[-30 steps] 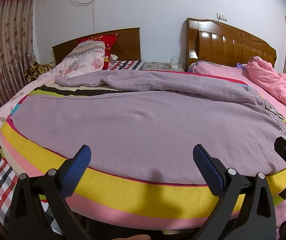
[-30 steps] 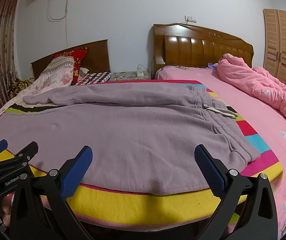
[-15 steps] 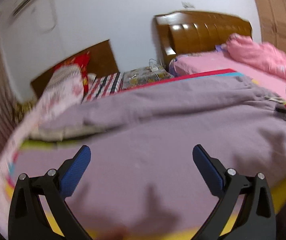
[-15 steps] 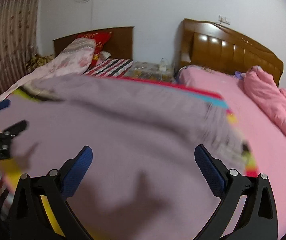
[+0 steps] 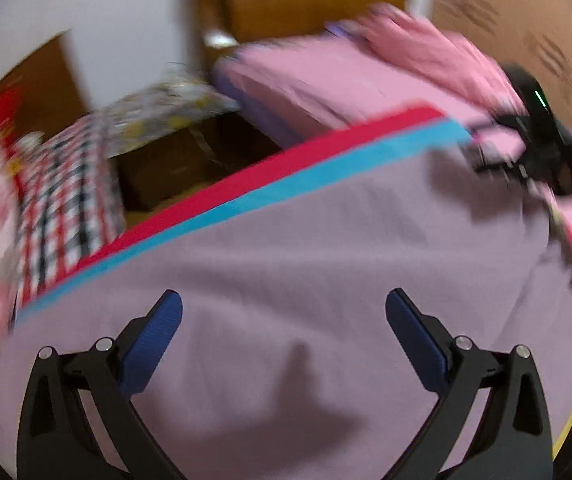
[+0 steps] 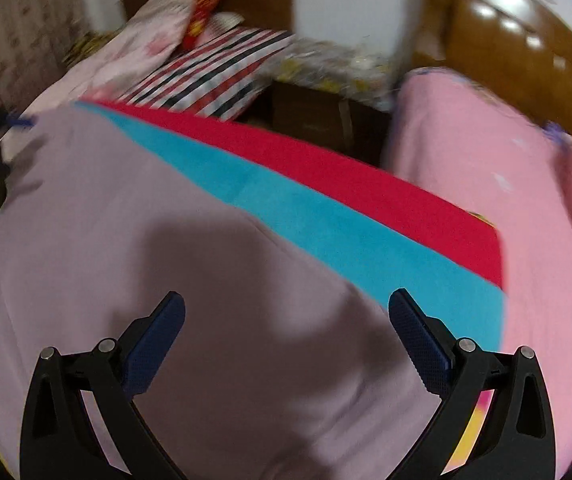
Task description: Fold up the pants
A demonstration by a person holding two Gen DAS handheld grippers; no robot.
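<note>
Striped red-and-blue bed cover [image 6: 326, 216] carries the flat lilac fleece pants [image 5: 306, 280]. Left gripper [image 5: 283, 322] and right gripper [image 6: 286, 322] hover above them, fingers wide apart, holding nothing.

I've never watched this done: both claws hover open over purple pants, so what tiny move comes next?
Probably lower the left gripper and right gripper onto the pants and pinch: both are open, holding nothing, with flat fabric directly beneath them.

Bed [image 6: 534, 240] – striped blanket [image 6: 326, 216] spread on it – lilac pants [image 5: 306, 264] flat on blanket.
</note>
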